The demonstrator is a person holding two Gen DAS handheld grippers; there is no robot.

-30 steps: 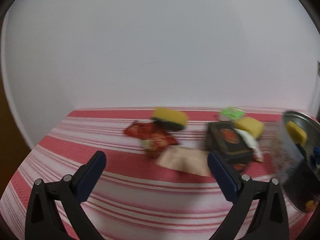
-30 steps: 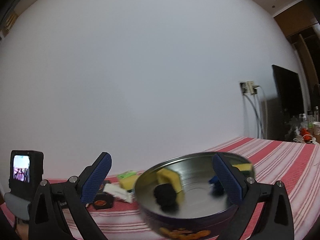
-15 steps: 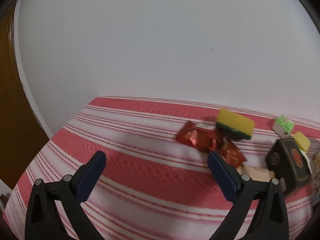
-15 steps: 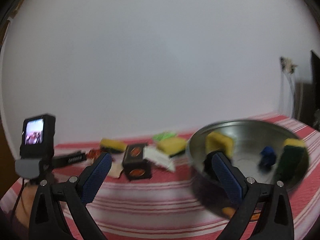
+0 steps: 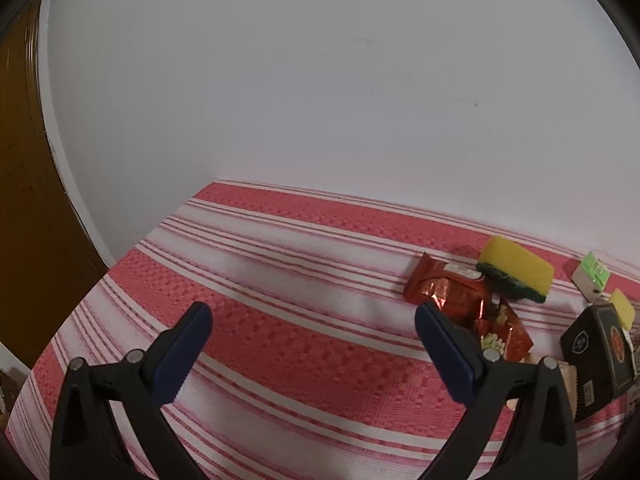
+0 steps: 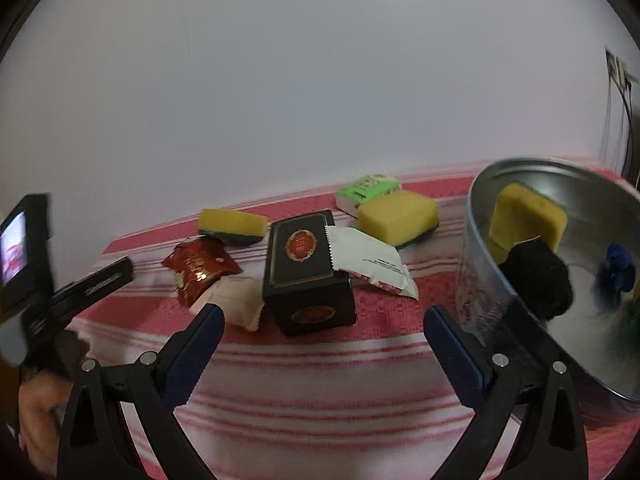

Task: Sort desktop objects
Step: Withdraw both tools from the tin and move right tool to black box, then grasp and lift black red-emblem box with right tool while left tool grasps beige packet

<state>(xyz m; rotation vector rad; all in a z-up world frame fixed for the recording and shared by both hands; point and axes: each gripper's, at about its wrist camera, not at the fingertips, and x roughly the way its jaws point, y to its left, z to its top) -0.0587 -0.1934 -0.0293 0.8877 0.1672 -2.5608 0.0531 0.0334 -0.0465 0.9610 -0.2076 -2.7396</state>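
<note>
**Two sets of tongs spread wide over a striped counter**

Both tongs are released, blue-padded fingers far apart with nothing between them. The left tongs (image 5: 312,316) hang above a bare stretch of the red-and-white striped cloth on the counter (image 5: 280,280); every loose item sits off beyond their right finger. Nearest that finger lies a crinkled red foil snack packet (image 5: 448,288), with a yellow sponge backed in dark green (image 5: 516,268) resting partly on its far edge. Further right stand a black rectangular box with a red emblem (image 5: 600,352) and a small green-and-white carton (image 5: 590,276).

The right tongs (image 6: 322,316) face the cluster head-on. Straight ahead, between the fingers and beyond their tips, the black box (image 6: 306,268) lies flat. A white sachet with a serrated edge (image 6: 368,260) leans against its right side. Left of the box, just beyond the left finger, a pale beige packet (image 6: 240,304) touches the red foil packet (image 6: 200,268). Behind these sit the yellow-and-green sponge (image 6: 232,224), a second yellow sponge (image 6: 396,214) and the green carton (image 6: 366,190).

Beyond the right finger a round silver metal tin (image 6: 472,256), blurred and seen tilted, holds a yellow sponge (image 6: 524,216), a black lump and a small blue item (image 6: 618,268). At far left, a person's hand (image 6: 36,412) grips the other tool.
</note>
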